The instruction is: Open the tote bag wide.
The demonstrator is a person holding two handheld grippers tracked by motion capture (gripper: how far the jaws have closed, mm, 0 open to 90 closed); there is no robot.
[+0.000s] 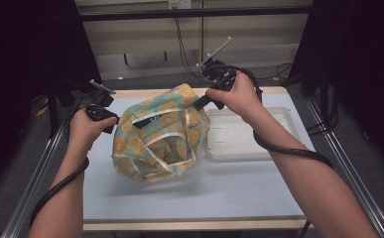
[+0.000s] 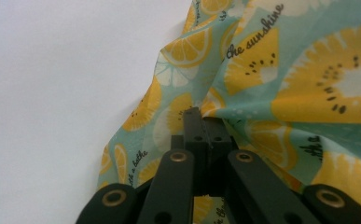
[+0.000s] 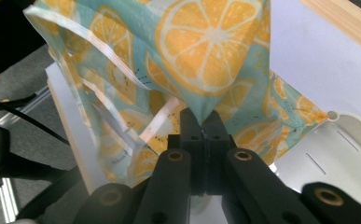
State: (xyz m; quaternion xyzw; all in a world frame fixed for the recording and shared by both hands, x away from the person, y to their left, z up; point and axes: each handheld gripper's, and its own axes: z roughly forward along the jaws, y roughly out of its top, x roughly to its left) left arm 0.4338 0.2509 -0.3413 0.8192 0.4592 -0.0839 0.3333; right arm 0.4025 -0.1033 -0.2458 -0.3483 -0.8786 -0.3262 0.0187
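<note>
Pinching bag [image 1: 160,134] between raised right gripper [image 1: 202,102], lower left gripper [image 1: 114,120].

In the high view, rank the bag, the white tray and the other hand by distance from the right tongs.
1. bag: pinched at its top corner by the right tongs.
2. tray: just below, at the table's right.
3. left hand: across the bag, at the left.

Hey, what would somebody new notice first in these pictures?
The citrus-print fabric bag, teal with orange slices, stands bunched mid-table between both hands. The left gripper pinches its left side, and the right gripper has its fingers shut on a corner at the far right. A white tray lies on the table just right of the bag.
</note>
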